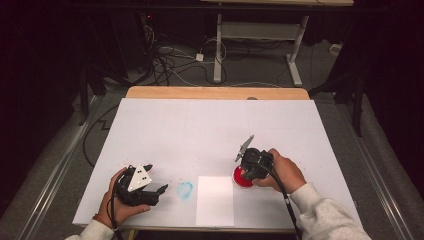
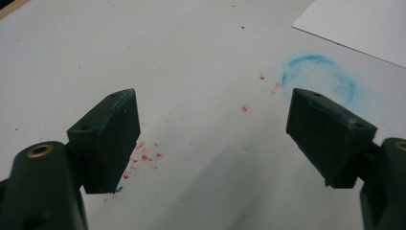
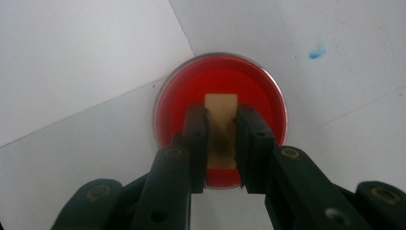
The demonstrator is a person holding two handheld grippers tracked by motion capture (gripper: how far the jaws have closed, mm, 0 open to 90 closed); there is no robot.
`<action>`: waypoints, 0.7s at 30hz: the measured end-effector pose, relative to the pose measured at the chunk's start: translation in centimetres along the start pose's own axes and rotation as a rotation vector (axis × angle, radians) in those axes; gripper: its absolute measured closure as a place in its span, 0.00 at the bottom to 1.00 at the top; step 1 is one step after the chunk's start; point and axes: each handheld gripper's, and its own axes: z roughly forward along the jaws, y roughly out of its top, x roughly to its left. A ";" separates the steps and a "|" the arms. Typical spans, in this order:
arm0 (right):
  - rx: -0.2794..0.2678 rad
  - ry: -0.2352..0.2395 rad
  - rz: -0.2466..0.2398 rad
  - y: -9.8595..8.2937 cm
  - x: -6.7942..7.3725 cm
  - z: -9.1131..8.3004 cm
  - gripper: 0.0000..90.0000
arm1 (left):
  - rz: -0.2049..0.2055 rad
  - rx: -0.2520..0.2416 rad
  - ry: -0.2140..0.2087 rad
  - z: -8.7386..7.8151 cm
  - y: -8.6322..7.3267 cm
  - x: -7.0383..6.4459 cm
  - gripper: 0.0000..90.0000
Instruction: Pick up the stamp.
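My right gripper (image 3: 221, 143) clamps a small tan block (image 3: 221, 125) over the red paint dish (image 3: 220, 120) near the desk's front edge, right of the white sheet (image 1: 215, 200). I should dip level and lift straight, so nothing drips. My left gripper (image 2: 213, 139) rests spread wide near the front-left corner.

Overhead view; tong-mounted close-ups, shared white table (image 1: 215, 130).

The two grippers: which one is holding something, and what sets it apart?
The right gripper: its jaws are shut on a tan block over the red dish. The left gripper is open, gripping nothing.
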 end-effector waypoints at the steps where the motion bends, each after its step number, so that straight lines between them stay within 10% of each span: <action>1: 0.003 -0.002 -0.001 0.0 0.0 0.0 0.85 | 0.001 0.001 0.000 0.0 0.0 0.0 0.20; 21: -0.009 -0.003 0.002 -0.3 0.0 0.5 0.85 | -0.006 0.005 -0.010 0.2 -0.3 0.1 0.20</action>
